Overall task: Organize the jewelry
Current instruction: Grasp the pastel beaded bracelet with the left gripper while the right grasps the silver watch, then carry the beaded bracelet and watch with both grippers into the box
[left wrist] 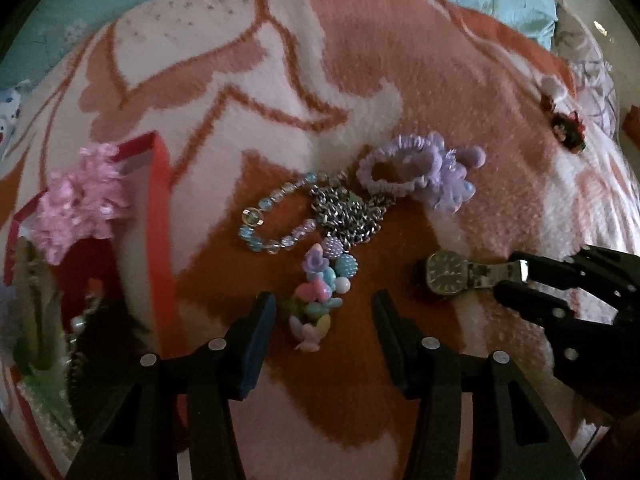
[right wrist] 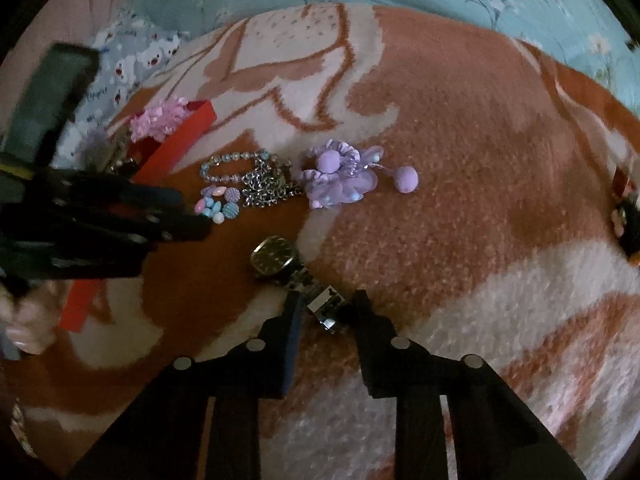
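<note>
Right now I have both grippers low over the fuzzy orange-and-white patterned blanket (left wrist: 460,80), with the jewelry spread between them. My left gripper (left wrist: 324,312) stands with its jaws wide apart, and the pastel bracelet of plastic flower and ball beads (left wrist: 320,292) lies between its fingertips, not clamped. Just beyond that sit the tangled silver metal chain (left wrist: 348,212) and the clear blue glass-bead bracelet (left wrist: 272,216), touching one another, and past them the lilac fabric scrunchie with pompoms (left wrist: 416,168). My right gripper (right wrist: 326,310) is parted around the metal band of the silver wristwatch with the dark square dial (right wrist: 274,258); the clasp end lies between the fingertips (right wrist: 296,308), though I cannot tell whether the pads actually touch it, since the view there is dim. The watch face rests on the blanket ahead of the jaws. Off to my left stands the red open cardboard box (left wrist: 160,220), with a pink frilly hair tie (left wrist: 80,204) perched on its rim. A small dark red-trimmed hair clip (left wrist: 568,128) lies well apart at the blanket's far right edge.
</note>
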The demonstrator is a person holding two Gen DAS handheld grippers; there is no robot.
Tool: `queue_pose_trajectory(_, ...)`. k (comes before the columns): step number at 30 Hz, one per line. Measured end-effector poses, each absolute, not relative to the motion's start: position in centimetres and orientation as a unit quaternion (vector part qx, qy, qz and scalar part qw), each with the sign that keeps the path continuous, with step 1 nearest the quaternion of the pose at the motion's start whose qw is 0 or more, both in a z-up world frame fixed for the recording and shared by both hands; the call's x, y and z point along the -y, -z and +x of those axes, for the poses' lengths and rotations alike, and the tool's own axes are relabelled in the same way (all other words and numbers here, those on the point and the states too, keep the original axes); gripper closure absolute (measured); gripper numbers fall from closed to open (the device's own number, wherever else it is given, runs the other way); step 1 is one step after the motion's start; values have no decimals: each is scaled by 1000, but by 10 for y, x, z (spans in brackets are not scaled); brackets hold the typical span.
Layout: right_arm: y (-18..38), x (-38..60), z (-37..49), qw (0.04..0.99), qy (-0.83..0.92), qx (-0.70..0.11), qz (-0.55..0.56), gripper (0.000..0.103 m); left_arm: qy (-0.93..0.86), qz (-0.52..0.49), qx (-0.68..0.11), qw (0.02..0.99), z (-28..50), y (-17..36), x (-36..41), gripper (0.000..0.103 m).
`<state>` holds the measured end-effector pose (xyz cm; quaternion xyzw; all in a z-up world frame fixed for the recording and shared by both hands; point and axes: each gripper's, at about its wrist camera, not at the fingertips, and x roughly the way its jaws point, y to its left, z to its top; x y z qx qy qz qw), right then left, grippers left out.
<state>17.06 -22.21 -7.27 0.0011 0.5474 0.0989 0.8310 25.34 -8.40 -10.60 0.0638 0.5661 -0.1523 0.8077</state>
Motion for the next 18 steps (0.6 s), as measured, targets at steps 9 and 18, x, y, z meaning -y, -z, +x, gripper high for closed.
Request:
queue_pose_trajectory(9, 68, 240, 155, 827, -100, -537, 136, 85, 167, 18, -562, 810, 252, 103, 69, 86)
queue_pose_trajectory(18, 43, 241, 138, 838, -97, -494, 210, 86, 185, -34, -530, 827, 211, 73, 42, 92)
